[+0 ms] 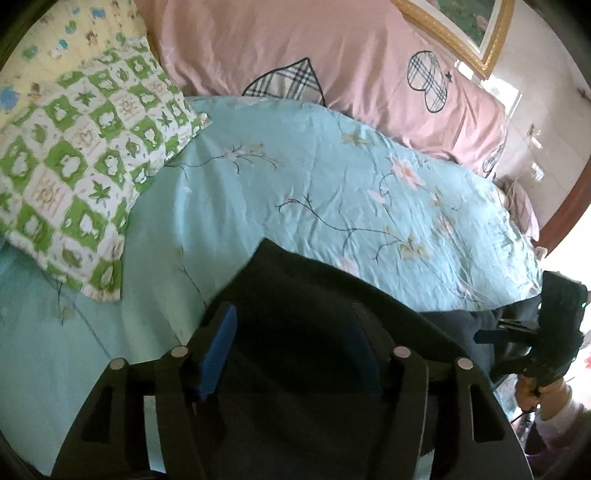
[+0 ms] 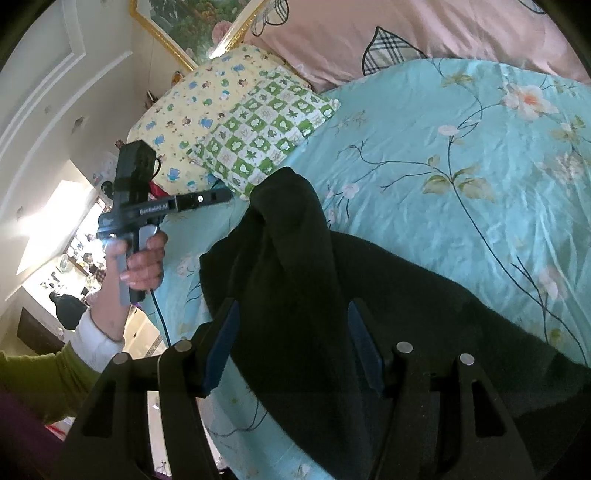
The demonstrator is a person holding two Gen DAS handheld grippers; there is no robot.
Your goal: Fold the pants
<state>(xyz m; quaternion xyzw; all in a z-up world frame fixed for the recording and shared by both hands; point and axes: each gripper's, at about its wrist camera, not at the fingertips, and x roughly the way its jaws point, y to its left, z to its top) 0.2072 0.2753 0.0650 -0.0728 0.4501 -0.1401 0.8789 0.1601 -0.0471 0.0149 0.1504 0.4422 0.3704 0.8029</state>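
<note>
Dark pants (image 2: 424,306) lie on a turquoise floral bedspread (image 2: 461,155), bunched into a raised fold at the near end. My right gripper (image 2: 291,343) is open, its blue-padded fingers (image 2: 221,350) wide apart on either side of that fold. My left gripper (image 1: 291,347) is open too, its fingers (image 1: 219,350) straddling dark pants cloth (image 1: 314,295). The left gripper also shows in the right wrist view (image 2: 218,195), held in a hand beside the pants. The right gripper shows at the right edge of the left wrist view (image 1: 491,334).
A green-checked pillow (image 1: 77,162) and a yellow cartoon pillow (image 2: 195,107) lie at the head of the bed. A pink quilt (image 1: 314,48) lies along the far side. A gold-framed picture (image 1: 469,26) hangs on the wall.
</note>
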